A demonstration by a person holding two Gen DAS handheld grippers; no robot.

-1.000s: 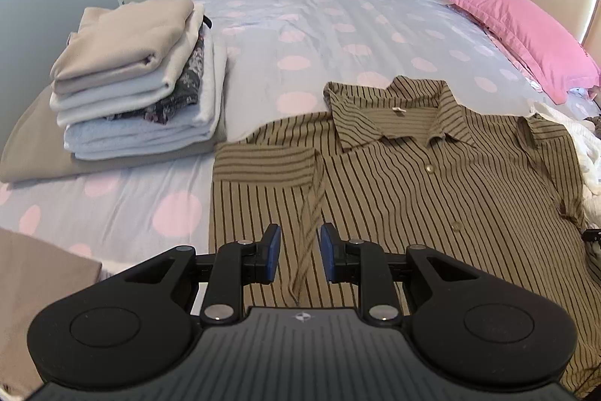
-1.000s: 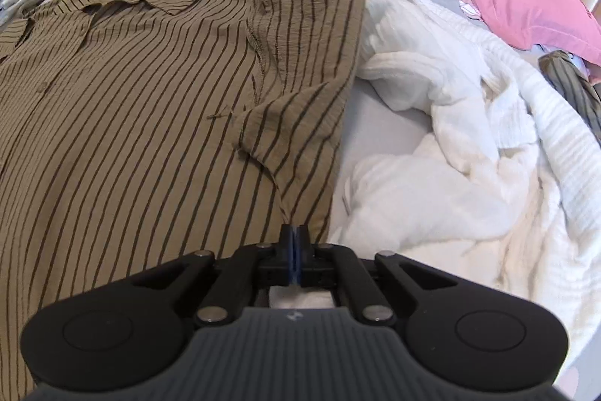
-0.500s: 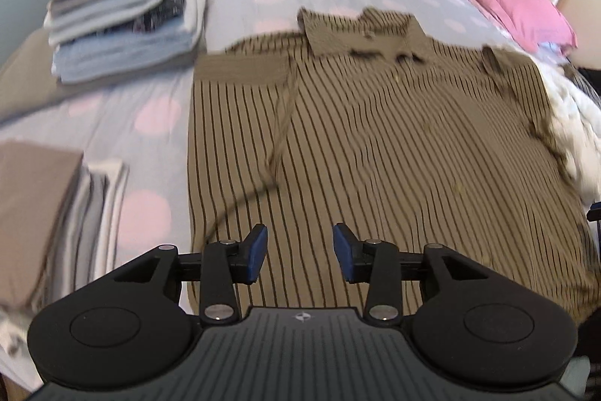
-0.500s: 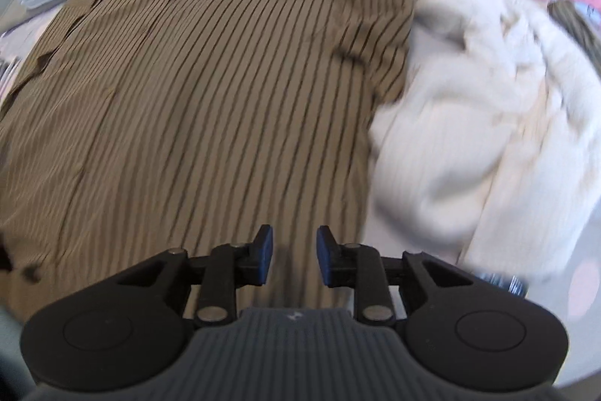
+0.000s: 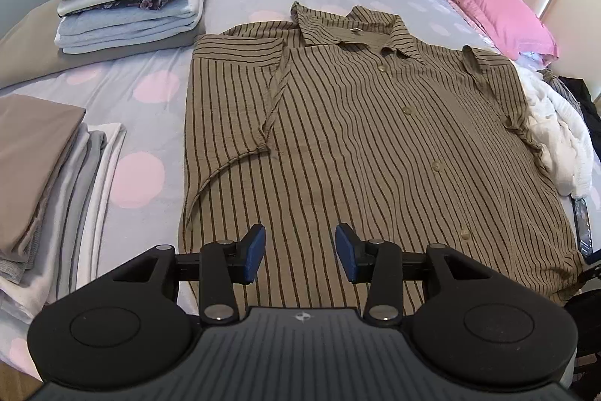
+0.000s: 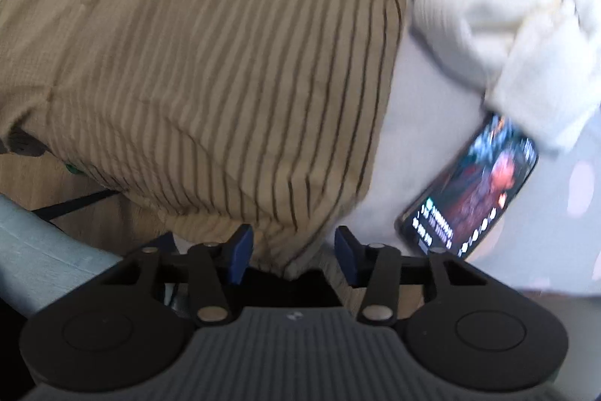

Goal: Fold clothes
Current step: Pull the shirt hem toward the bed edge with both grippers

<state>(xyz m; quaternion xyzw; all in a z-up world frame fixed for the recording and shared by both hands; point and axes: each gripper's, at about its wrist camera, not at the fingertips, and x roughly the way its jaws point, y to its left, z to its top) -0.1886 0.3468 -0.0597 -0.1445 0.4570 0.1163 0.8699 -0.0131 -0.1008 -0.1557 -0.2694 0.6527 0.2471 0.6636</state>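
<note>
Both grippers stand part open with nothing pinched, their jaws having just been opening: the left gripper (image 5: 299,252) hovers over the near hem of the striped shirt (image 5: 357,138), and the right gripper (image 6: 293,252) points down at that hem's right corner (image 6: 296,243), which hangs off the bed's edge between its pads. The shirt lies face up on the dotted bedspread (image 5: 150,108), both sleeves already turned in. To fold well, each claw should probably bite only the hem's two layers at matching corners, the right one staying clear of the phone (image 6: 469,190) and the white garment (image 6: 507,10) just beside it.

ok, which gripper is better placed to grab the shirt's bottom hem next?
Right gripper: open, its fingers straddle the shirt hem at the bed edge. Left gripper is open above flat fabric.
</note>
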